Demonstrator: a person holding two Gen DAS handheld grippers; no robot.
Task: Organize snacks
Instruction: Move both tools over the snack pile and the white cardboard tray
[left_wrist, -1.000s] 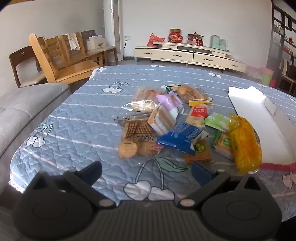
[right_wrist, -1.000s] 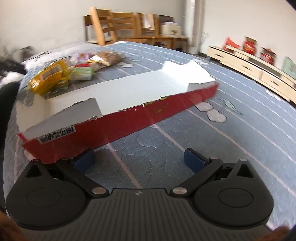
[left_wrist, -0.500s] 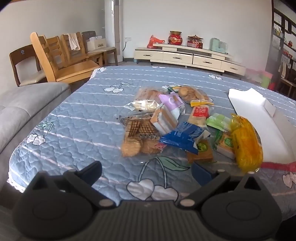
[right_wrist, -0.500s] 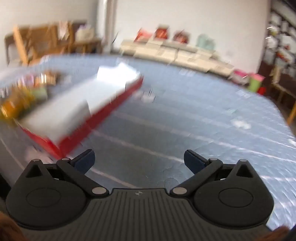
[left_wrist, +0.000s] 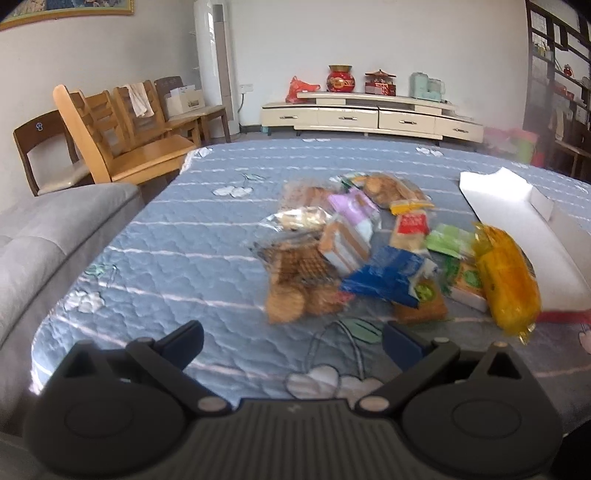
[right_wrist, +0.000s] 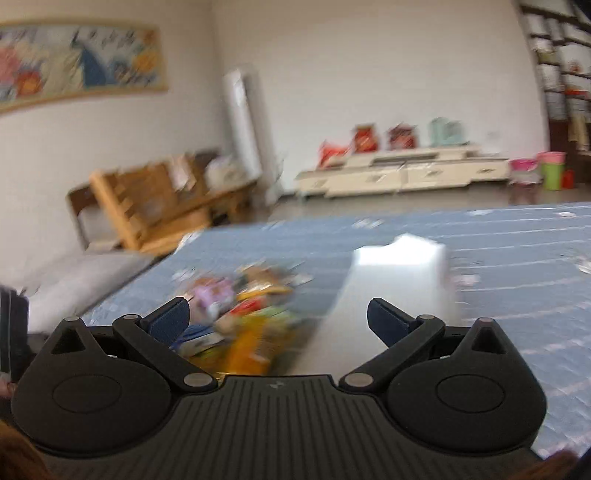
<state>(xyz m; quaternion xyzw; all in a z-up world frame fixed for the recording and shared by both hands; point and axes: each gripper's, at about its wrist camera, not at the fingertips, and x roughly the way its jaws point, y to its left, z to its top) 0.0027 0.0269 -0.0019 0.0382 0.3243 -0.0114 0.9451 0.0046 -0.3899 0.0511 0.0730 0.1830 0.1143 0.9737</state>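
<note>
A heap of snack packets (left_wrist: 351, 243) lies on the blue quilted table (left_wrist: 177, 258): clear biscuit bags, a blue packet (left_wrist: 384, 275), a purple one, green ones and a yellow bag (left_wrist: 508, 282). An open white box with a red side (left_wrist: 517, 218) lies right of the heap. My left gripper (left_wrist: 291, 341) is open and empty, short of the heap. My right gripper (right_wrist: 277, 317) is open and empty, above the blurred snacks (right_wrist: 243, 314) and the white box (right_wrist: 391, 280).
Wooden chairs (left_wrist: 122, 133) stand at the table's far left and a grey sofa (left_wrist: 40, 251) runs along its left side. A cream TV cabinet (left_wrist: 369, 116) with red ornaments lines the back wall. The right wrist view is motion-blurred.
My right gripper has swung from close beside the box's red side to a higher view facing the snack heap and box. The left gripper has drifted slightly back.
</note>
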